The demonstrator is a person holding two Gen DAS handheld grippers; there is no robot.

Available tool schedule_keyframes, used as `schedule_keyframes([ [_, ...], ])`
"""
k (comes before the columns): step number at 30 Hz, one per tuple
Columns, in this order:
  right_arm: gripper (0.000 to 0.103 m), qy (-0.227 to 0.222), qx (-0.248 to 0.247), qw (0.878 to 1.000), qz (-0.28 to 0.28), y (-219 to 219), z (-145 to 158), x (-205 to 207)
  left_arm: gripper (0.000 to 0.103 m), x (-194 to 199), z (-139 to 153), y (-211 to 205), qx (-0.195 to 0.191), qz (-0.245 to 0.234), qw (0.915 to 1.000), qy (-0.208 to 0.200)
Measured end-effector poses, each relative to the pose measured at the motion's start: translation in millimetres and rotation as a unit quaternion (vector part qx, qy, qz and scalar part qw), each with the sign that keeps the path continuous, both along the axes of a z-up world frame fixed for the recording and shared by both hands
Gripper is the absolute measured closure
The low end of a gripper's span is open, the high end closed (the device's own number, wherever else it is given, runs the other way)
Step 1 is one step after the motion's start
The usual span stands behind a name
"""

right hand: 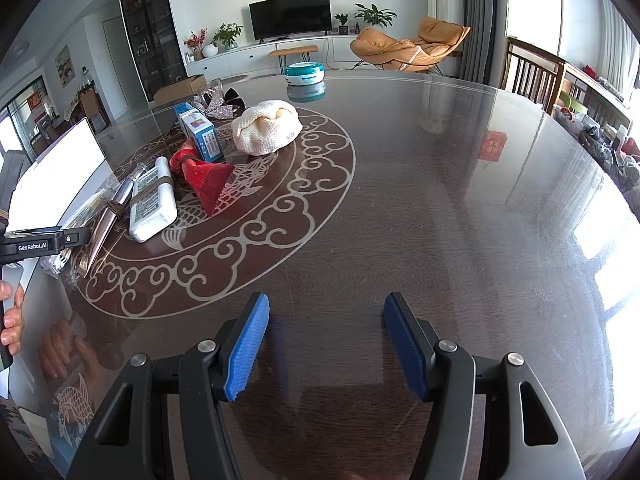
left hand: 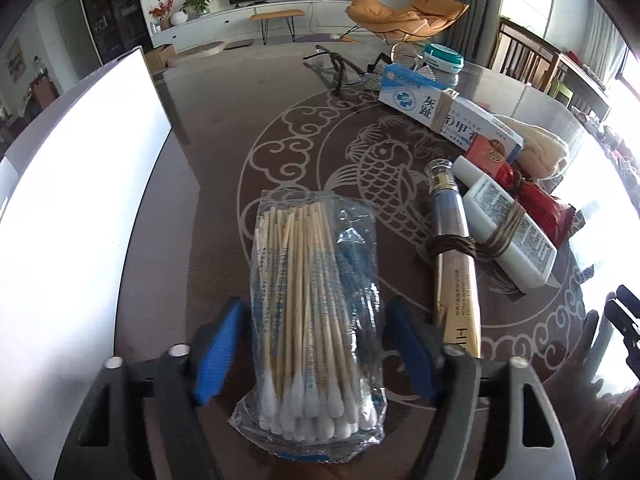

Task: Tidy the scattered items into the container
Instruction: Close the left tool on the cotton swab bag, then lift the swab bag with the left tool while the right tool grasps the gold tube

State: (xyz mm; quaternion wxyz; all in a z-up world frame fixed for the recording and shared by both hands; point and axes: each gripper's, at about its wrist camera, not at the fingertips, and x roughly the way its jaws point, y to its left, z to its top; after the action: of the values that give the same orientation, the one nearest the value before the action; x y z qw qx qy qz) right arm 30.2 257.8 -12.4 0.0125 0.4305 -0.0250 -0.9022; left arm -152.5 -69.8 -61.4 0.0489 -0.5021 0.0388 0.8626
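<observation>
A clear bag of cotton swabs lies on the dark table between the blue pads of my left gripper. The jaws stand wide on either side of the bag and do not squeeze it. The white container stands just left of it and also shows in the right wrist view. My right gripper is open and empty over bare table. Scattered items lie to the right of the bag: a gold tube, a white bottle, a red pouch, a blue-white box.
A cream knitted cloth, a teal-lidded jar, glasses and a silver bow lie farther back. Wooden chairs stand past the table's right edge. The left gripper's body shows at the right wrist view's left edge.
</observation>
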Motion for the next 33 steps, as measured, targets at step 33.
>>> schedule_keyframes([
  [33, 0.044, -0.080, -0.025, 0.986, 0.143, -212.4, 2.2, -118.0, 0.072, 93.5, 0.1, -45.6, 0.036, 0.078, 0.9950, 0.050],
])
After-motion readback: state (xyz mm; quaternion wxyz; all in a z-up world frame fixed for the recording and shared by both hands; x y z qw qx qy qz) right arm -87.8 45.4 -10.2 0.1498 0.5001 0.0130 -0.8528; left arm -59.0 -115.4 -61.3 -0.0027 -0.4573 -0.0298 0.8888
